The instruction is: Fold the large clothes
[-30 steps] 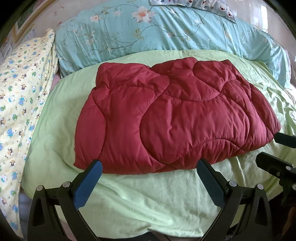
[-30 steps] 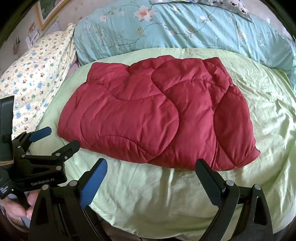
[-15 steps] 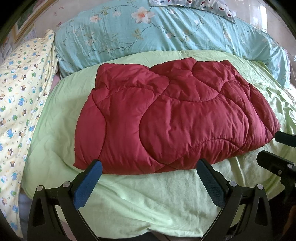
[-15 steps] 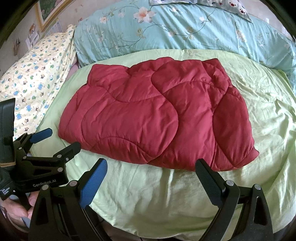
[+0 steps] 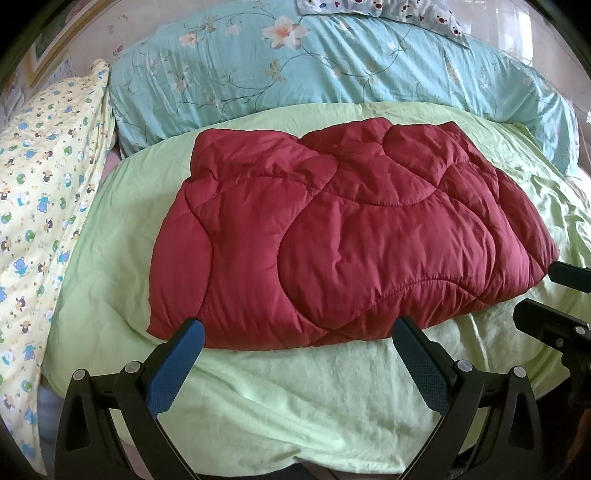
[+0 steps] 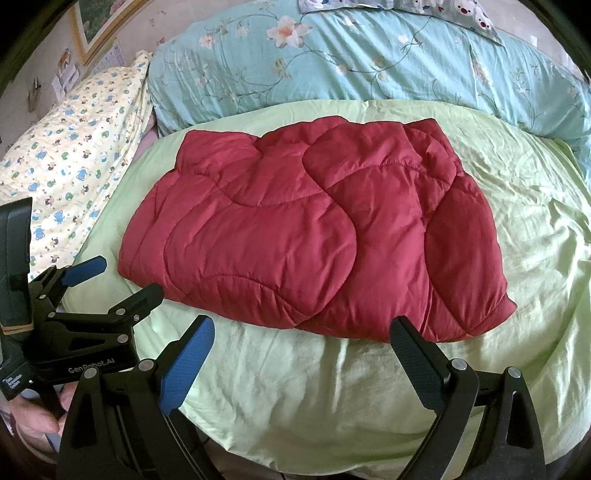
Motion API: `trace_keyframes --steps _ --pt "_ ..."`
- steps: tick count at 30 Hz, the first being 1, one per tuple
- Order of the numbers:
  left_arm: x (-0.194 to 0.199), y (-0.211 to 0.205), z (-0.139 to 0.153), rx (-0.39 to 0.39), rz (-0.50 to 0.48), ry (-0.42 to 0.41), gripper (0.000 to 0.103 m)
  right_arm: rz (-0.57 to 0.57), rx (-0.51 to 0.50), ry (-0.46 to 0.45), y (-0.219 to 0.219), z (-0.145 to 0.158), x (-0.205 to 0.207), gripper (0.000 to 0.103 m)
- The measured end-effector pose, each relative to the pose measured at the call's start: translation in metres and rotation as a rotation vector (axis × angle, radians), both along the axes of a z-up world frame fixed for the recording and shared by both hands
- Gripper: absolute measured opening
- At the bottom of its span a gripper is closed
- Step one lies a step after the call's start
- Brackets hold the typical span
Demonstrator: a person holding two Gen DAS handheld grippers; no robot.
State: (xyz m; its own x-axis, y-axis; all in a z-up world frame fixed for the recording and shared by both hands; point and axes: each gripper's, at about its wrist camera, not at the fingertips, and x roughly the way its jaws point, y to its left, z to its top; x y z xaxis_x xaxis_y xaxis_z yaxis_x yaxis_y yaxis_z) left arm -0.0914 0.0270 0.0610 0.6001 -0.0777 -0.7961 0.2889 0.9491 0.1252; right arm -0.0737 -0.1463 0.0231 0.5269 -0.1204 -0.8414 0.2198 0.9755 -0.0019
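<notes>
A dark red quilted garment (image 5: 343, 236) lies folded into a thick rectangle on the light green sheet (image 5: 295, 387); the right wrist view shows the red garment (image 6: 306, 236) from its right end. My left gripper (image 5: 297, 334) hangs open just short of the garment's near edge, nothing between its fingers. My right gripper (image 6: 303, 334) is also open and empty, back from the near edge. In the right wrist view the left gripper (image 6: 110, 277) shows at the lower left, held by a hand (image 6: 33, 417). The right gripper (image 5: 554, 291) shows at the left view's right border.
A turquoise floral duvet (image 5: 314, 62) is rolled along the far side of the bed. A yellow cartoon-print pillow (image 5: 40, 206) lies at the left. A bear-print pillow (image 6: 443, 11) peeks in at the top. A framed picture (image 6: 96, 26) hangs on the wall at upper left.
Both views have drifted slightly; the garment has not moved, and both grippers stay open and empty.
</notes>
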Motion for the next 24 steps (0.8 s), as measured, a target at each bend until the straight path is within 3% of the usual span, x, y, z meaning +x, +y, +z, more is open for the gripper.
trace_keyframes --steps 24 --pt "0.0045 -0.0011 0.0001 0.011 -0.001 -0.021 0.102 0.004 -0.002 -0.014 -0.0009 0.0062 0.0077 0.097"
